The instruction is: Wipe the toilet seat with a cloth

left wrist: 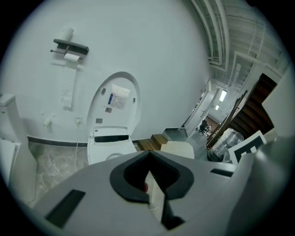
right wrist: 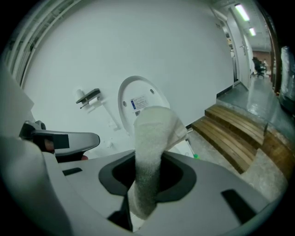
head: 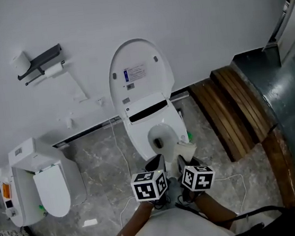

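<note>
Right gripper [head: 182, 159] is clamped on the cloth [right wrist: 153, 134], a pale towel-like strip that stands up out of the closed jaws and flops over at the top. Left gripper [head: 156, 165] has its jaws together with nothing in them. Both sit side by side close to the person's body, over the front edge of the toilet [head: 138, 138]. In the head view the cloth tip overlaps the front right of the bowl, but in the gripper views it looks held up in the air, apart from the seat [head: 177, 123]. Lid [head: 139, 73] is up against the wall, so the seat is exposed and reachable. Progress, as a judgement: cloth is in hand and lid is open, so the setup is done. No contact with the seat right now. Nothing on the seat shows whether it has been wiped, no streaks or wet marks to read. Left to do, if wiping has not started: bring the cloth down and run it round the ring.
</note>
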A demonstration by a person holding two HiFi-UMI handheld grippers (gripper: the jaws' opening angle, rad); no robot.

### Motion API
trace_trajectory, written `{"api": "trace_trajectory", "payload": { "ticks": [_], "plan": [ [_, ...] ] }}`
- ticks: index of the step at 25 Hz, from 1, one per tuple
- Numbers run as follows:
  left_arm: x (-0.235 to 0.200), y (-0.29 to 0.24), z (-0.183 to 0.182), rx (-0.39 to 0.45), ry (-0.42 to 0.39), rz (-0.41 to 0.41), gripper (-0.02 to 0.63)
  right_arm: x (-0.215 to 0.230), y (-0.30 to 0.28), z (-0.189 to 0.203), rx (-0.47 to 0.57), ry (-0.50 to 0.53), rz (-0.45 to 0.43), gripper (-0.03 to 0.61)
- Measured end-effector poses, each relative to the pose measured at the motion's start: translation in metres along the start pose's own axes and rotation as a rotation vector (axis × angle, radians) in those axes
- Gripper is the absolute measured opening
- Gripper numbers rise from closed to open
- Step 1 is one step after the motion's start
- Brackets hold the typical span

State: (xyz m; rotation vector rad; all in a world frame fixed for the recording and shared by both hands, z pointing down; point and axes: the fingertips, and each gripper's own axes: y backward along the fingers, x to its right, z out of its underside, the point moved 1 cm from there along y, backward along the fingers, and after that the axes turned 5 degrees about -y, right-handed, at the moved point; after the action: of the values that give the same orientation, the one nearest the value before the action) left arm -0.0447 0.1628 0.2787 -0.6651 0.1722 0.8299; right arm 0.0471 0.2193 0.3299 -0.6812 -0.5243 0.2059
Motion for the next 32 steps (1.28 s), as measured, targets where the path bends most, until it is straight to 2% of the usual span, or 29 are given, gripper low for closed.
{"api": "trace_trajectory", "payload": {
  "ticks": [5, 15, 32],
  "plan": [
    [0.001, 0.003, -0.014, 0.013, -0.039, -0.007, 0.009, -0.003, 0.0, -0.011, 0.027, -0.018, -0.007, 0.101],
    [-0.009, 0.006, -0.01, -0.019, -0.02, -0.018, 0.009, -0.021, -0.006, -0.007, -0.002, 0.034, -0.027, 0.1],
    [-0.022, 0.003, -0.02, 0.009, 0.002, -0.049, 0.01, -0.012, -0.009, -0.016, 0.0, 0.037, -0.01, 0.1]
  ]
}}
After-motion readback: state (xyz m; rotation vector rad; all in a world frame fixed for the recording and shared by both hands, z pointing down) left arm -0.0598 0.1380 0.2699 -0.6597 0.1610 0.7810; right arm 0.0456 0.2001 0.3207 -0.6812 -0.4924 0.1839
